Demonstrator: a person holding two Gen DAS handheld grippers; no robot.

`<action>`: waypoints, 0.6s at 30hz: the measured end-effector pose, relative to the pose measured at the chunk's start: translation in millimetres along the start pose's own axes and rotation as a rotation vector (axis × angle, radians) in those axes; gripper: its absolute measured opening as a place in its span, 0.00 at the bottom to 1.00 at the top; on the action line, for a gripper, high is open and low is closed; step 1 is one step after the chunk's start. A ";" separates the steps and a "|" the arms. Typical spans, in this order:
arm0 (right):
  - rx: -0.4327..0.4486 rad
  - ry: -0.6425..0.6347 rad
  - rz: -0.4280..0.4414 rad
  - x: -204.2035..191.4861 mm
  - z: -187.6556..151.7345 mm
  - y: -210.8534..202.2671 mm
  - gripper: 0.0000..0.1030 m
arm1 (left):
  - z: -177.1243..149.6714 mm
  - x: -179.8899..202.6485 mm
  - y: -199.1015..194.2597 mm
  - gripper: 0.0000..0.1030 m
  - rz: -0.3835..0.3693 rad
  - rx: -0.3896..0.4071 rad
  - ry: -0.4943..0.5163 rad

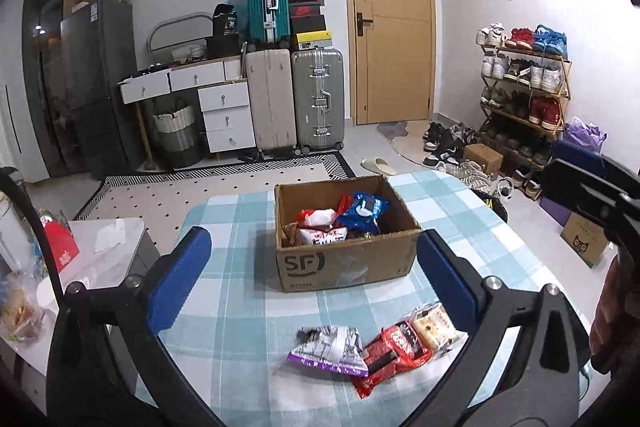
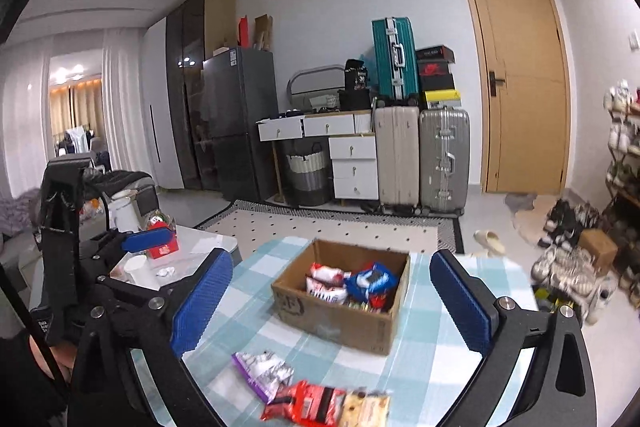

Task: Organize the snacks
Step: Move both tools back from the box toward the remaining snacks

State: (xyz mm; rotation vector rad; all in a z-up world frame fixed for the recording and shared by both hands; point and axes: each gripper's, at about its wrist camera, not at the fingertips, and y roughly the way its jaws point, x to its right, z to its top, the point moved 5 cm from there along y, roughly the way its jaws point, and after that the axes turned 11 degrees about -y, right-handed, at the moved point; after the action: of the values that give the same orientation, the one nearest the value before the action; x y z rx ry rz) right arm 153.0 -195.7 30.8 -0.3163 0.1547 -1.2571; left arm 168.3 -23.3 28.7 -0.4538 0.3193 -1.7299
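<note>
An open cardboard box [image 1: 348, 269] [image 2: 332, 319] stands on the checked tablecloth and holds several snack packs, among them a blue one [image 1: 362, 213] [image 2: 370, 281] and red-and-white ones [image 1: 320, 233]. In front of it on the cloth lie three loose packs: a white-and-purple one [image 1: 330, 351] [image 2: 262, 371], a red one [image 1: 394, 353] [image 2: 308, 405] and a beige biscuit pack [image 1: 434, 331] [image 2: 368, 409]. My left gripper [image 1: 316, 279] is open and empty above the loose packs. My right gripper [image 2: 334, 301] is open and empty, above the cloth short of the box.
The table [image 1: 224, 307] has a blue-and-white checked cloth. A white side table [image 1: 100, 247] with a red box and a cup stands to the left. Suitcases [image 1: 296, 95], drawers, a fridge, a door and a shoe rack [image 1: 520, 95] stand behind.
</note>
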 end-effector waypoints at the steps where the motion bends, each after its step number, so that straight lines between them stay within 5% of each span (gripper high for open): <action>1: 0.003 0.015 0.001 2.5 -4.9 -0.3 0.98 | -5.9 -2.6 -3.1 1.00 0.001 0.005 -0.006; 18: -0.026 0.170 0.066 -8.2 -99.6 5.7 0.98 | -80.9 -31.9 35.4 1.00 0.074 -0.014 0.004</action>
State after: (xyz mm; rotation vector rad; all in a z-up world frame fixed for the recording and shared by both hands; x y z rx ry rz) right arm 127.1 -201.3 -65.7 -0.2244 0.3247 -1.2166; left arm 166.6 -2.1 -62.7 -0.4431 0.3468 -1.6574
